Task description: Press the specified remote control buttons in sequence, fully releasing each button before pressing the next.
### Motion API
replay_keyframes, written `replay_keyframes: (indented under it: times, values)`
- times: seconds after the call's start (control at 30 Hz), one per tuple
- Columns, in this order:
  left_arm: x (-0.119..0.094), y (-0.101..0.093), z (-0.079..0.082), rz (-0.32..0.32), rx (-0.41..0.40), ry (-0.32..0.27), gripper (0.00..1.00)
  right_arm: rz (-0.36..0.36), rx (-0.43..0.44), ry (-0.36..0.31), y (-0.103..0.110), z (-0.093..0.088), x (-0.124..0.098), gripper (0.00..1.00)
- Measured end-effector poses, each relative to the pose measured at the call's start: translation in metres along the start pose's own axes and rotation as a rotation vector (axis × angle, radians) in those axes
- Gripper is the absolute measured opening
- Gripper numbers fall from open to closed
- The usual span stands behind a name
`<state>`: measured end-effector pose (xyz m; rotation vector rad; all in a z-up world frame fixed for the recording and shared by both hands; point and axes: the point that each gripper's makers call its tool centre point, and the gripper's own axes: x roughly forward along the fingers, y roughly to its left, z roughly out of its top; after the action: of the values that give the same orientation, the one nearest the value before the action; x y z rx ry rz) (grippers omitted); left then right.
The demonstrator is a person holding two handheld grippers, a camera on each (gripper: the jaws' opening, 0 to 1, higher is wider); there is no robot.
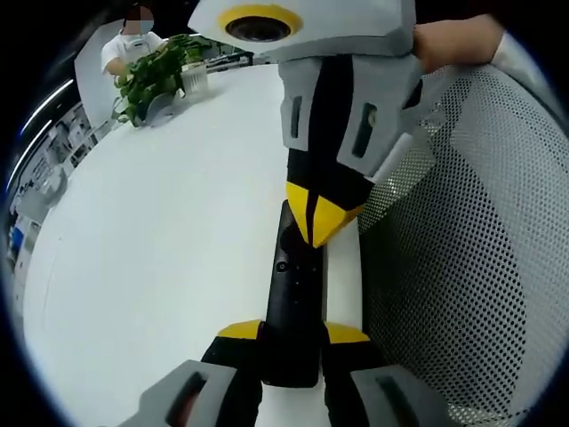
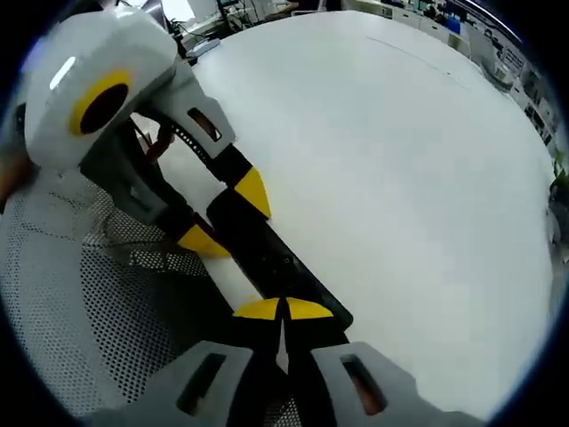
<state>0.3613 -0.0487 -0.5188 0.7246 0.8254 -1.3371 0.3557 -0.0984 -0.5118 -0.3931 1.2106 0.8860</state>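
Observation:
A slim black remote control [image 1: 289,285] is held lengthwise between my left gripper's [image 1: 293,332] yellow-tipped jaws, which are shut on its lower end above the edge of the white table [image 1: 160,231]. My right gripper [image 1: 322,221] comes down from above, shut, its joined yellow tips resting on the remote's upper face. In the right gripper view the same shut tips of the right gripper [image 2: 283,309] sit on the remote [image 2: 284,267], and the left gripper [image 2: 227,216] clamps its far end from the left. The buttons under the tips are hidden.
A white mesh chair [image 1: 480,249] stands right beside the remote, and the chair [image 2: 80,267] also shows in the right gripper view. A potted green plant [image 1: 156,76] and a seated person [image 1: 133,44] are at the table's far end. A hand [image 1: 453,40] holds the right gripper.

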Motion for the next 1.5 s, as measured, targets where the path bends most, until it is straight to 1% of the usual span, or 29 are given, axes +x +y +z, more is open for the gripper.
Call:
replay_keyframes:
  times: [0.07, 0.13, 0.23, 0.33, 0.4, 0.63, 0.7, 0.73, 0.8, 0.9, 0.97, 1.07, 1.23, 1.37, 1.5]
  values:
    - [-0.0001, -0.0001, 0.0001, -0.001, 0.006, 0.0, 0.24, 0.014, 0.041, -0.01, -0.001, 0.0001, -0.0008, 0.0]
    - [0.0, -0.0002, 0.0, -0.001, 0.011, -0.001, 0.24, 0.021, 0.056, -0.012, -0.0015, 0.0004, -0.0012, 0.0]
    - [0.0, -0.0001, 0.0, -0.001, 0.012, -0.001, 0.24, 0.011, 0.064, -0.019, -0.0014, 0.0014, -0.0016, 0.0]
    - [0.0, -0.0001, 0.0002, 0.0, 0.011, -0.002, 0.24, -0.012, 0.051, -0.045, -0.0048, 0.0071, -0.0019, 0.0]
    - [-0.0003, -0.0002, 0.0003, 0.0, 0.009, -0.003, 0.24, -0.017, 0.06, -0.039, -0.0051, 0.0065, 0.0004, 0.0]
    - [-0.0014, -0.0006, 0.0009, -0.001, 0.004, -0.001, 0.24, -0.039, 0.03, -0.042, -0.0058, 0.0069, 0.0001, 0.0]
    - [-0.0013, -0.0004, 0.0009, -0.001, 0.003, -0.001, 0.24, -0.051, -0.011, -0.039, -0.0057, 0.007, 0.0007, 0.0]
    - [-0.0012, -0.0003, 0.0009, -0.001, 0.003, -0.002, 0.24, -0.064, -0.047, -0.03, -0.0059, 0.0075, 0.0013, 0.0]
    - [-0.001, -0.0002, 0.0009, -0.001, 0.004, -0.002, 0.24, -0.075, -0.054, -0.022, -0.0044, 0.0077, 0.0021, 0.0]
    - [-0.0006, 0.0002, 0.0007, -0.001, 0.002, -0.003, 0.24, -0.081, -0.07, -0.027, -0.0047, 0.0073, 0.0012, 0.0]
    - [-0.0004, 0.0004, 0.0006, -0.001, 0.004, -0.002, 0.24, -0.077, -0.05, -0.04, -0.0057, 0.0071, 0.0001, 0.0]
    - [0.0, 0.0007, 0.0002, -0.001, 0.008, -0.005, 0.24, -0.054, 0.005, -0.046, -0.0065, 0.0076, 0.0001, 0.0]
    - [0.0, 0.0006, 0.0, -0.002, 0.012, -0.006, 0.24, -0.047, 0.024, -0.045, -0.0058, 0.0075, 0.0001, 0.0]
    - [0.0009, 0.0014, -0.0004, -0.001, 0.008, -0.009, 0.24, -0.03, 0.067, -0.046, -0.007, 0.0077, 0.0, 0.0]
    - [0.001, 0.0014, -0.0005, -0.002, 0.008, -0.01, 0.24, -0.023, 0.082, -0.05, -0.0062, 0.0075, -0.0002, 0.0]
